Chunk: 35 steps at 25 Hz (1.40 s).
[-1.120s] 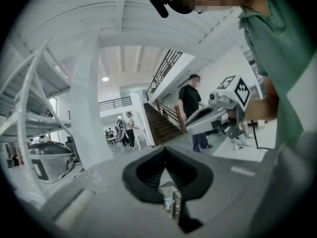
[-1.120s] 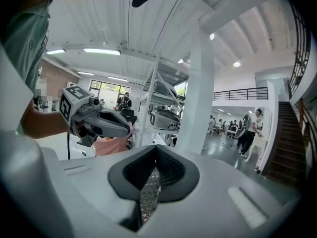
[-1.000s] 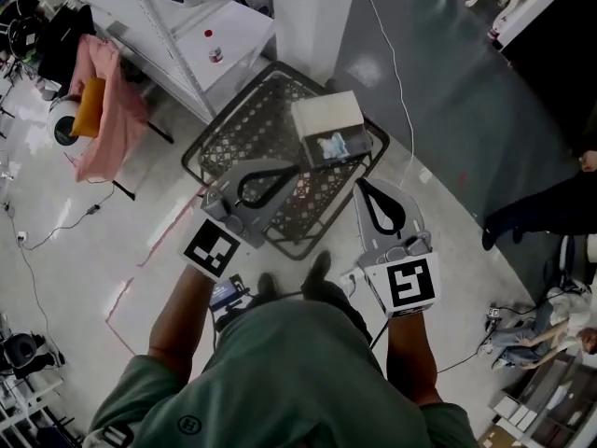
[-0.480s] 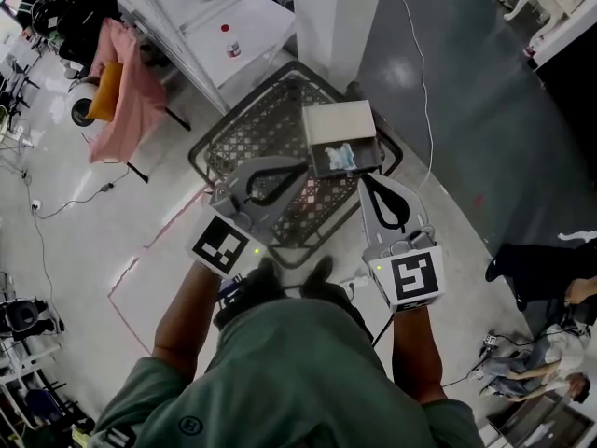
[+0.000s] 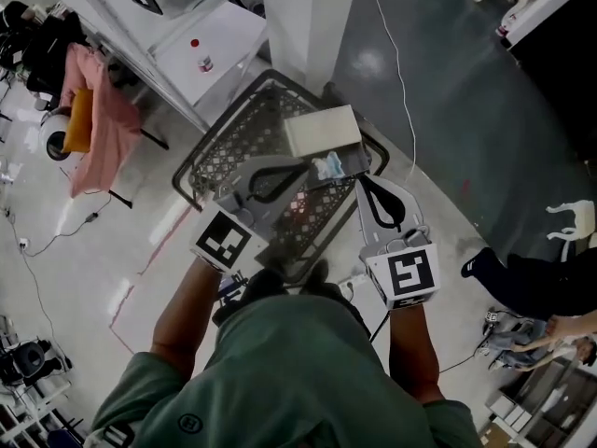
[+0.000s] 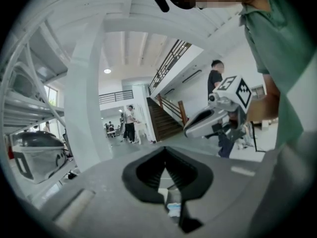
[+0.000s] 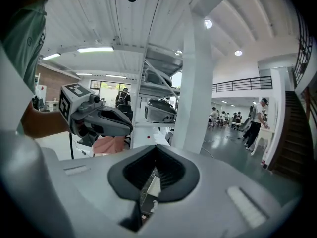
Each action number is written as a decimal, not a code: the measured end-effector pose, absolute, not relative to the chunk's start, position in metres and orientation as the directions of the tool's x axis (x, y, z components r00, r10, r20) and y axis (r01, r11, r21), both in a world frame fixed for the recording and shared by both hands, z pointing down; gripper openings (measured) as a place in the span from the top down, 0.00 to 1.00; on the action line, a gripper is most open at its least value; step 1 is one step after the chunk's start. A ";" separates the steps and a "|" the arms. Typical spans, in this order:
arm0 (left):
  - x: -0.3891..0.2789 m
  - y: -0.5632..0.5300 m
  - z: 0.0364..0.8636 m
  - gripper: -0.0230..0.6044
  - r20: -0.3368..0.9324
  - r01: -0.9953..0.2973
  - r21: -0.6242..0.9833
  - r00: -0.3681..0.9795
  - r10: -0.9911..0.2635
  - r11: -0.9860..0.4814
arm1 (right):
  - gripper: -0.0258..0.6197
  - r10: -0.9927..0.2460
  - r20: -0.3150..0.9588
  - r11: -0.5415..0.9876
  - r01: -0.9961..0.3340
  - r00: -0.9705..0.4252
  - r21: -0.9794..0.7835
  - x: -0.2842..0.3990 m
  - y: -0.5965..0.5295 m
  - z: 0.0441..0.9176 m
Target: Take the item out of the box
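A white box [image 5: 322, 131] lies in a dark lattice basket [image 5: 233, 143] on the floor. At the box's open near side a small blue-and-white item [image 5: 328, 166] shows. My left gripper [image 5: 300, 167] is shut and empty, its tip just left of that item. The right gripper [image 5: 361, 182] is also shut and empty, hovering at the basket's near right rim, just below the box. In the left gripper view the left gripper [image 6: 165, 149] shows shut jaws with the item [image 6: 173, 209] glimpsed through the slit. The right gripper [image 7: 156, 147] shows shut jaws too, with the box [image 7: 153, 185] seen through the slit.
A white pillar [image 5: 308, 17] rises just behind the basket. A white shelf rack [image 5: 201, 49] stands at the back left, with a pink cloth [image 5: 98, 119] draped further left. A cable [image 5: 401, 73] runs over the grey floor. A person's legs [image 5: 522, 283] are at the right.
The head view has swung about. Both grippers have stayed shut over the basket's near side, and the left gripper's tip has come a little closer to the box's open side.
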<state>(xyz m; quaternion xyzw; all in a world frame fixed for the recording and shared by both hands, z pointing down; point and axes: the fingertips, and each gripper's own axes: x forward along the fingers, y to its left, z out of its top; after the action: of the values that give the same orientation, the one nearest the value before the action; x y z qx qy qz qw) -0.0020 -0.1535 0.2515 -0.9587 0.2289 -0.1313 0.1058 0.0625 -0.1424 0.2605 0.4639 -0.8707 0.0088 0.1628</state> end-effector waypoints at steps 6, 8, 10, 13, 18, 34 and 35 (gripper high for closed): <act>-0.015 -0.180 0.256 0.96 0.182 -0.328 -0.249 0.908 -0.377 -0.911 | 0.95 -0.848 0.314 0.487 -0.862 -0.427 0.144 0.048 -0.164 0.265; -0.017 -0.187 0.261 0.96 0.186 -0.303 -0.239 0.918 -0.350 -0.922 | 0.95 -0.854 0.328 0.468 -0.872 -0.405 0.141 0.044 -0.169 0.270; -0.016 -0.193 0.268 0.96 0.191 -0.283 -0.228 0.925 -0.328 -0.932 | 0.95 -0.853 0.345 0.460 -0.877 -0.392 0.138 0.041 -0.175 0.278; -0.012 -0.204 0.278 0.96 0.199 -0.273 -0.206 0.929 -0.313 -0.940 | 0.95 -0.847 0.366 0.456 -0.880 -0.385 0.131 0.044 -0.186 0.290; -0.001 -0.225 0.301 0.96 0.237 -0.285 -0.187 0.916 -0.325 -0.940 | 0.95 -0.831 0.381 0.474 -0.875 -0.406 0.102 0.054 -0.207 0.312; 0.034 -0.287 0.350 0.96 0.342 -0.323 -0.156 0.869 -0.358 -0.933 | 0.95 -0.763 0.432 0.539 -0.842 -0.481 0.013 0.096 -0.273 0.370; 0.036 -0.291 0.353 0.96 0.347 -0.323 -0.151 0.867 -0.356 -0.934 | 0.95 -0.756 0.439 0.543 -0.840 -0.485 0.007 0.096 -0.275 0.374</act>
<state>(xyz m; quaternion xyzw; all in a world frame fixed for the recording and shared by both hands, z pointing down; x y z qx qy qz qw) 0.0356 -0.2907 0.3532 -0.9653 0.1760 -0.1880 0.0441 0.0961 -0.2754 0.3743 0.4664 -0.8554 0.1045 0.1995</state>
